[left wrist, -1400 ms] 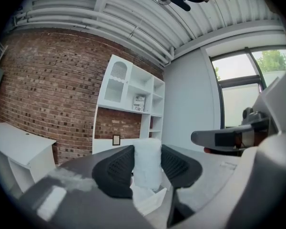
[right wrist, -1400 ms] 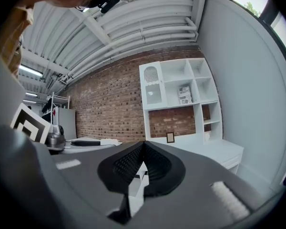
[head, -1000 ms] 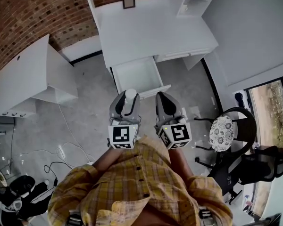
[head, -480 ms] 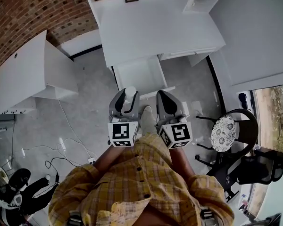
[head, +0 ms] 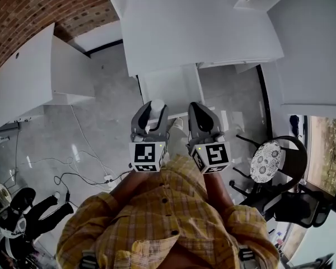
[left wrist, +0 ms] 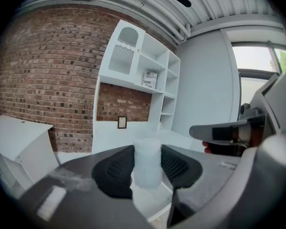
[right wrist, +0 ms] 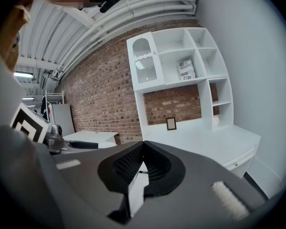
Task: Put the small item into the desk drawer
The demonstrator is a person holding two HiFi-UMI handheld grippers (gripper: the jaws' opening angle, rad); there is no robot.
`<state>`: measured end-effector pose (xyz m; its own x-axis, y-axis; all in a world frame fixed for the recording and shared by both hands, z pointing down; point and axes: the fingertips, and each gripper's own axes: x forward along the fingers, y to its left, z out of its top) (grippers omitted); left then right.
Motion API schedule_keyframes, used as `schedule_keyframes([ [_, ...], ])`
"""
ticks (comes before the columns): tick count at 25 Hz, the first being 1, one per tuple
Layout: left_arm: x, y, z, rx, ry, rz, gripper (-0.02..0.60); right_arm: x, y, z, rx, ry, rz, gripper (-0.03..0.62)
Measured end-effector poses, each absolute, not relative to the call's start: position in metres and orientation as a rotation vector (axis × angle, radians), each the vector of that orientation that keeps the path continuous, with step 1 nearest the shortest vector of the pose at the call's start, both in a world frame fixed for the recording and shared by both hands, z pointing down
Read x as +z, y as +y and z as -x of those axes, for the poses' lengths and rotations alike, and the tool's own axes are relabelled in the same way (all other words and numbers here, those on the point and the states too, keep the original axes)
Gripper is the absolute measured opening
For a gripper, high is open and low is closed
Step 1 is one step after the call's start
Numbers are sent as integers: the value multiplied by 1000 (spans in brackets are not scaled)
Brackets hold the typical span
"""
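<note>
Frosted-white small item (left wrist: 147, 163) gripped in the left tool (head: 150, 114), drawer (head: 168, 88) dead ahead.
The left tool's pads press on the small item, its long axis upright between them. The right tool (head: 200, 115), just beside it at 3 o'clock, is closed on nothing. The open drawer lies at 12 o'clock, just beyond both tips, under the white tabletop (head: 196, 21). The left hand is likely the one to reach forward and lower the item in.

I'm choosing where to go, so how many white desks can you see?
2. The desk with shelves stands straight ahead, its drawer pulled open; the other desk stands at the left by the brick wall. Others may be out of view.
</note>
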<state>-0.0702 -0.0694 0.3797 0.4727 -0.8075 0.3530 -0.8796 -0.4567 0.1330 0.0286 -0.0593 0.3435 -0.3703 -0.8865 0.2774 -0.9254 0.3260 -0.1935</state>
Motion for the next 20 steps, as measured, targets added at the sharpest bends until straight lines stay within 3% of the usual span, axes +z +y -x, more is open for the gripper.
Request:
schedule_keyframes([
  [20, 469, -127, 43, 455, -1362, -2275, 178, 429, -116, -51, 622, -2385, -1598, 0],
])
